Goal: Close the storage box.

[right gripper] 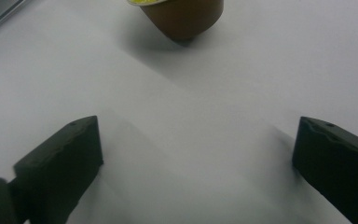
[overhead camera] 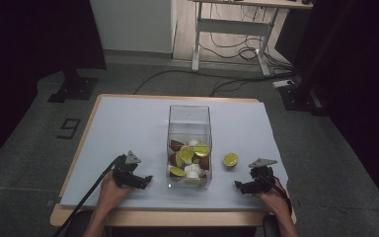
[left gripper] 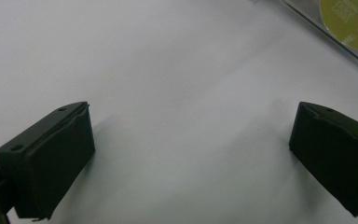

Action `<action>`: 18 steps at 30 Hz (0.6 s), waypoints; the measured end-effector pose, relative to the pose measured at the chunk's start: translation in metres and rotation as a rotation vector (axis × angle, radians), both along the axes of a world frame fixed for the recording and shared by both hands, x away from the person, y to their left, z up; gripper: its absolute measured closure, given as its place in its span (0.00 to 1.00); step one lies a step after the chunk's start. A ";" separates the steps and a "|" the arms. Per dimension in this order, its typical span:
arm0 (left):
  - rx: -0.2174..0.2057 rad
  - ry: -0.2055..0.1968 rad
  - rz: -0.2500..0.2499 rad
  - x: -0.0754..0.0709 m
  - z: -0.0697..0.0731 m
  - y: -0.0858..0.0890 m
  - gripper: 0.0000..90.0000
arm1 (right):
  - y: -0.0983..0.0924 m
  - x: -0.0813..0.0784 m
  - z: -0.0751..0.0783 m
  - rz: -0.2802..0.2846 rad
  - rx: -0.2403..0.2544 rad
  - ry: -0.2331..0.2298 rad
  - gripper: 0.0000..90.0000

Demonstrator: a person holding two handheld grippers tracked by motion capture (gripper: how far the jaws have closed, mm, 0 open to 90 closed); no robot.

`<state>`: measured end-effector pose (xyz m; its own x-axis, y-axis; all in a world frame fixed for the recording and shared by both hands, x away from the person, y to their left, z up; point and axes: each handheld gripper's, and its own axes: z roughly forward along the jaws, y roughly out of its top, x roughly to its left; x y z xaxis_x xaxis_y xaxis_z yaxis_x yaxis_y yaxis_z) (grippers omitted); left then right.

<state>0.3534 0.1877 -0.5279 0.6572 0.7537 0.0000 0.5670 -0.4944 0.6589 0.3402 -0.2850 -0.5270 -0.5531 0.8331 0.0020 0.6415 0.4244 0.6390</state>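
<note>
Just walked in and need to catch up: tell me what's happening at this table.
A person holds a tool in each hand at a white-covered table. A clear box in the middle holds small yellow-lidded brown cups and white ones. One more yellow-lidded cup stands outside, right of the box. The left tool and right tool rest near the table's front edge, both open and empty, the right one facing that cup.

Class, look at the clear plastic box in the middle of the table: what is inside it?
Inside the clear box lies a pile of small cups: brown ones with yellow-green lids and some white ones. The cups on top cover those beneath, so the number cannot be told. One more cup stands outside.
</note>
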 end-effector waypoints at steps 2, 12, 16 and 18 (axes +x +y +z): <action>0.004 -0.006 -0.007 -0.001 0.000 0.000 0.00 | -0.001 -0.001 0.001 -0.001 -0.008 -0.008 0.05; 0.008 -0.034 -0.084 -0.015 0.009 -0.010 0.03 | -0.001 -0.005 0.015 0.059 -0.011 -0.036 0.15; -0.059 -0.026 -0.123 -0.020 0.015 -0.013 0.04 | 0.003 -0.007 0.019 0.089 -0.004 -0.038 0.15; -0.070 -0.033 -0.138 -0.023 0.018 -0.015 0.06 | 0.005 -0.008 0.022 0.098 0.003 -0.047 0.15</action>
